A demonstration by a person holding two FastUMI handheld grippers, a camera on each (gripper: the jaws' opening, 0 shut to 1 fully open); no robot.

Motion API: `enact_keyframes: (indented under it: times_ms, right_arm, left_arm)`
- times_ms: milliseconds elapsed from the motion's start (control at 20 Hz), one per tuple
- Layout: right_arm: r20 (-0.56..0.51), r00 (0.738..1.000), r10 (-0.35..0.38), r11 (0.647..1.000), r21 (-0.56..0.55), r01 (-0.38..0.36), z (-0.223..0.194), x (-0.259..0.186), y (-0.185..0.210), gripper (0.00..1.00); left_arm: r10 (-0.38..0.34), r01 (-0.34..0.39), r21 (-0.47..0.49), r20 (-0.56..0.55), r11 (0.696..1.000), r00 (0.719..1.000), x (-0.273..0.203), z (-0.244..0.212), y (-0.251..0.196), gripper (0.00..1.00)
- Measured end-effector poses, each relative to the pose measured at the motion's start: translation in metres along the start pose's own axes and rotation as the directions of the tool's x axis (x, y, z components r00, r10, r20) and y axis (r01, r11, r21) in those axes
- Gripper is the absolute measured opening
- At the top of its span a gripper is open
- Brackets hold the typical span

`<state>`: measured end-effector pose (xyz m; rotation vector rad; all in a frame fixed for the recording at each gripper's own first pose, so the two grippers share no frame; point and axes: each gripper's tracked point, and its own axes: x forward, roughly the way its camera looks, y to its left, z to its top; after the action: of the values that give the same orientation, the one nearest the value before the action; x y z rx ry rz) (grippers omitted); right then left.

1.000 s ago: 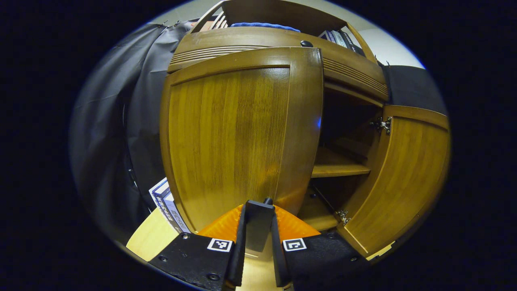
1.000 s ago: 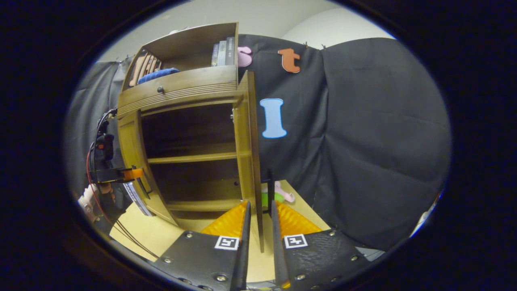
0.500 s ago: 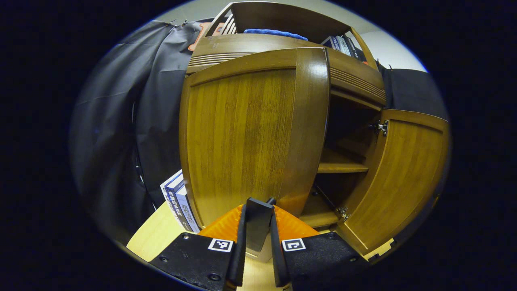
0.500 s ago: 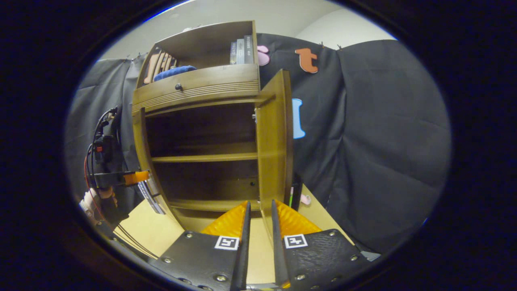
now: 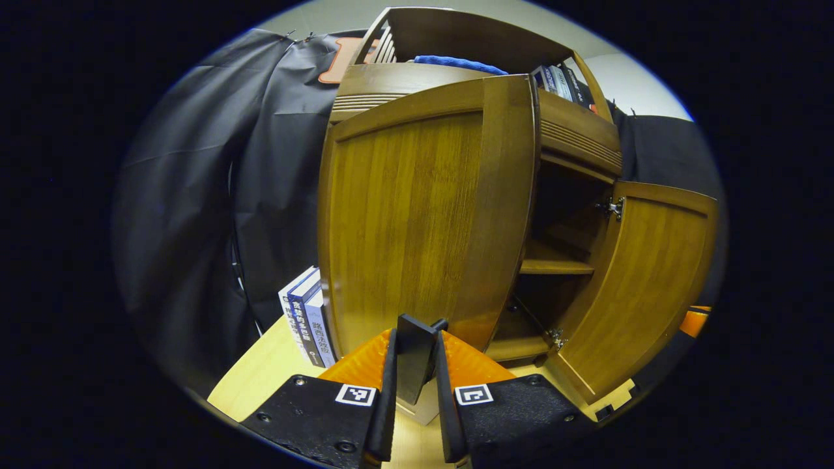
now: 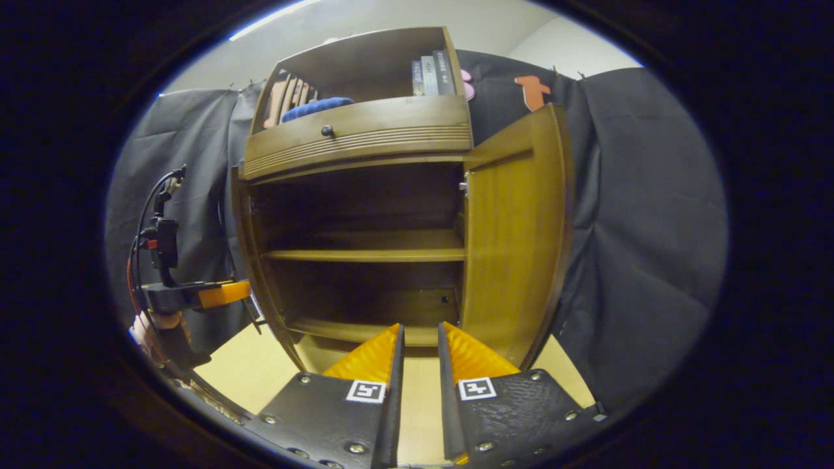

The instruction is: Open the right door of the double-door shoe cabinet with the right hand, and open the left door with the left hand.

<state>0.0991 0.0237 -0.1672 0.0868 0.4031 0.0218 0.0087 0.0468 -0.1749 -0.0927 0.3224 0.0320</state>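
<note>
Your left tongs are closed on the dark handle of the left door, both fingers pressing its flat sides. That door stands swung well out from the shoe cabinet, its outer face toward the left gripper view. Past its free edge you see the open interior with a shelf, and beyond it the right door, also swung wide, hinges showing on its inner side.

In the right gripper view your right tongs sit with a narrow gap between the fingers and nothing held; the gap shows bare table. Here the right door stands open just ahead and to the right of the tongs, apart from them. The cabinet interior is open, one shelf across the middle.

Left tongs and your hand appear at the cabinet's left side in that view.

Books stand on the table beside the cabinet's left side. The top compartment holds a blue cloth and more books.
</note>
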Motion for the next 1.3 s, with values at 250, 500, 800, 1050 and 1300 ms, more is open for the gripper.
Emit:
enact_keyframes:
  times_ms: [250,500,800,1050,1300]
  right_arm:
    - [-0.014,0.998,0.057,0.998,0.002,-0.057,-0.004,0.010,0.026,0.27]
    - [-0.024,0.993,0.116,0.993,-0.007,-0.116,-0.005,0.021,0.049,0.27]
    - [-0.036,0.986,0.166,0.986,-0.019,-0.166,-0.010,0.025,0.072,0.27]
    - [-0.033,0.984,0.174,0.985,-0.016,-0.174,-0.007,0.031,0.076,0.26]
    - [-0.019,0.981,0.195,0.981,0.020,-0.195,-0.003,0.039,0.084,0.27]
  left_arm:
    - [0.033,-0.037,-0.103,-0.034,0.994,0.999,-0.019,-0.011,0.020,0.18]
    - [0.125,-0.126,-0.033,-0.024,0.991,0.992,-0.036,-0.015,0.063,0.14]
    - [0.161,-0.162,-0.084,-0.022,0.983,0.987,-0.044,-0.013,0.092,0.11]
    - [0.180,-0.182,-0.111,-0.023,0.977,0.983,-0.048,-0.012,0.107,0.10]
    - [0.205,-0.207,-0.121,-0.028,0.971,0.978,-0.055,-0.016,0.115,0.08]
